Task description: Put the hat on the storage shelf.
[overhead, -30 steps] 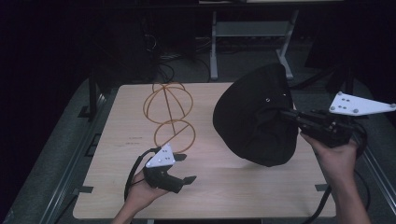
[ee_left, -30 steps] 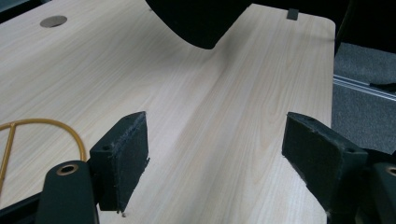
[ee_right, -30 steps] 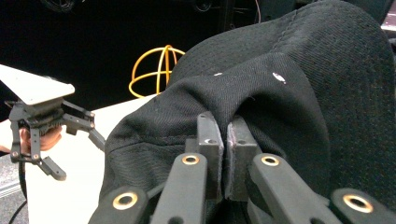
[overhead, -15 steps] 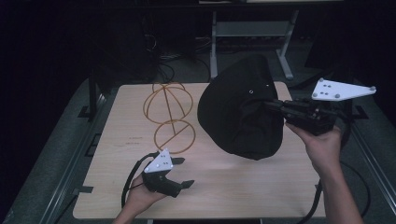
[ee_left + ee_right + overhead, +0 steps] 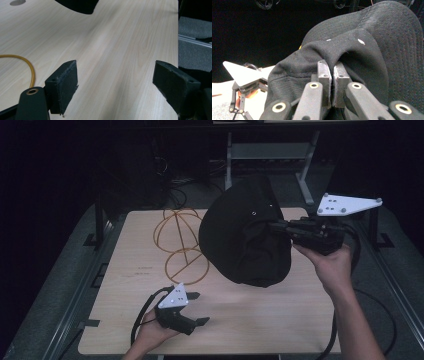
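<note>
Above the table [image 5: 280, 320], right fingers [image 5: 325, 75] clamp cap [image 5: 240, 240], upright, brim down; left fingers [image 5: 65, 82] apart.

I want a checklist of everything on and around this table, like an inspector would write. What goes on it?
Surface: pale wood table, bare at the front.
Job's things: black cap held up off the table; orange wire stand standing at the back left.
Clutter: nothing seen.
Grippers: right gripper shut on a fold of the cap's fabric; left gripper open, low over the table near the front edge, nothing between its jaws.
Cables: a black cable loops from the left gripper; another trails along the right arm.
Surroundings: dark room, grey floor, a metal frame behind the table.
</note>
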Tool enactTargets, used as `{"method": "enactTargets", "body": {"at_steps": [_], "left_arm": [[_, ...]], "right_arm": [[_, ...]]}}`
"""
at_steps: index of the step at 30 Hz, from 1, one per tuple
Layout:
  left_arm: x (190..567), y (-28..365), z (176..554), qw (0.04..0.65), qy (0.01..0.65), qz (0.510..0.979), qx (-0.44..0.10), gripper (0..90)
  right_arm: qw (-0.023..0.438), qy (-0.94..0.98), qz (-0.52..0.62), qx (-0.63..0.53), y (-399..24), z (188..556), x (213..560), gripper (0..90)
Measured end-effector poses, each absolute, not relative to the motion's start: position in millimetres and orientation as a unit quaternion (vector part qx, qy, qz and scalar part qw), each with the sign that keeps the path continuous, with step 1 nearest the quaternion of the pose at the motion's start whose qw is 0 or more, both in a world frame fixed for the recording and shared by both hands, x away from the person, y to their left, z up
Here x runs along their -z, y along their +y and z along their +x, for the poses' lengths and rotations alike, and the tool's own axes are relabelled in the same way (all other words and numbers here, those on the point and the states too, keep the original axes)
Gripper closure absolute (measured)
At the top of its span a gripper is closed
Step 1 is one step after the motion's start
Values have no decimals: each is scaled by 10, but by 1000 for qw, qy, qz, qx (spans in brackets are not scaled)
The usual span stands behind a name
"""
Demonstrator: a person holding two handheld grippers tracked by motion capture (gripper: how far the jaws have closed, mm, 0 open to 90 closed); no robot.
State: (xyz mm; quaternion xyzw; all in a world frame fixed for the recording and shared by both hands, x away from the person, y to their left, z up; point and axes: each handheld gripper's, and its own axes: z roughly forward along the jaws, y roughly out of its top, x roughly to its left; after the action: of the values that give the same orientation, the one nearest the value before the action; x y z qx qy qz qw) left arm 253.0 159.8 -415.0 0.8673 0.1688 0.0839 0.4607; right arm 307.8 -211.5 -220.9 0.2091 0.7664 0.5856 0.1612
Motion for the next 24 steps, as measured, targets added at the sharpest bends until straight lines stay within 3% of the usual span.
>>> {"method": "enactTargets", "body": {"at_steps": [24], "left_arm": [[4156, 1597, 2519, 462, 160, 870, -60, 197]], "right_arm": [[133, 775, 184, -590, -1692, 3293, 1987, 867]]}}
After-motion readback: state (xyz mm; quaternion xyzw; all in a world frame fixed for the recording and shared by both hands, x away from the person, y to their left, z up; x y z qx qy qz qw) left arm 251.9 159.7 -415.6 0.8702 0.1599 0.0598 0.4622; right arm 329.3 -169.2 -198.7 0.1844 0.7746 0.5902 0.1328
